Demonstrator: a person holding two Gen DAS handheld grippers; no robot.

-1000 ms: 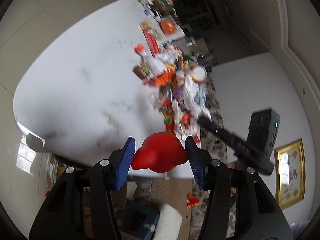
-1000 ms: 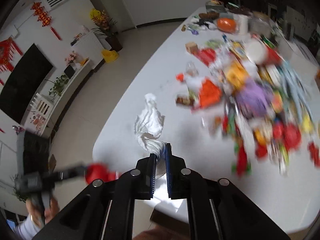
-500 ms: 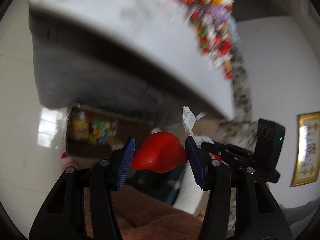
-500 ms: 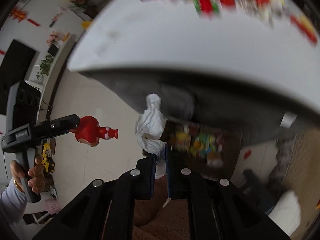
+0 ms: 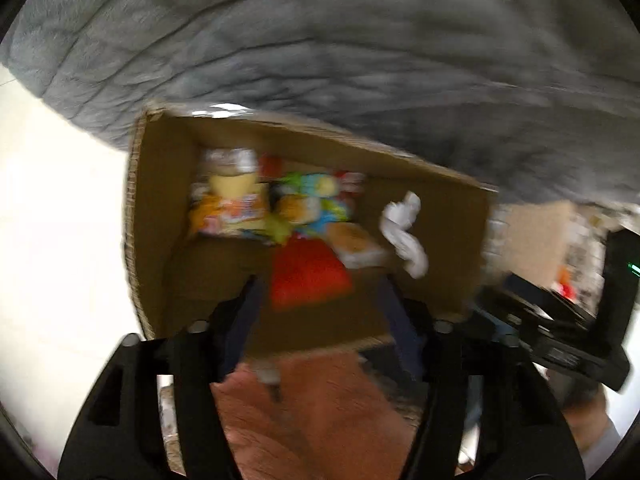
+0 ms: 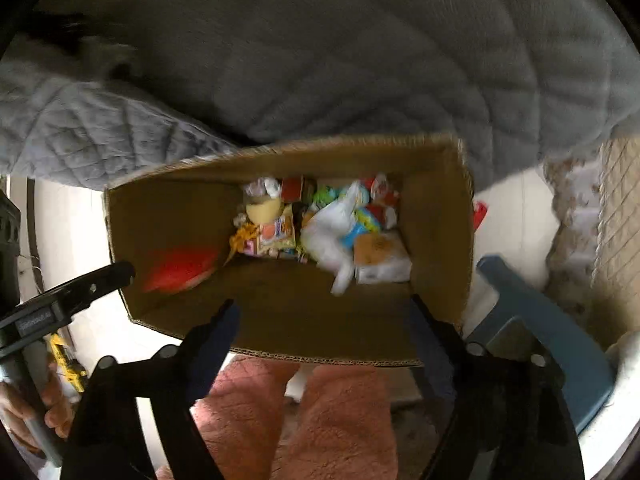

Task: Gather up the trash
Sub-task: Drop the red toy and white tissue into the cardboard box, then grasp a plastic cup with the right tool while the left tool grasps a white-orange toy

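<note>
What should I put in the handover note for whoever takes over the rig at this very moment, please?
Left gripper: open, over the cardboard box; the red item is blurred, apparently dropping in.
Right gripper: open, over the same box; the white tissue wad is blurred over the wrappers, seemingly just let go.
Done: both pieces released at the box.
Left: confirm they landed inside, then look for more trash; none outside the box shows here.
</note>
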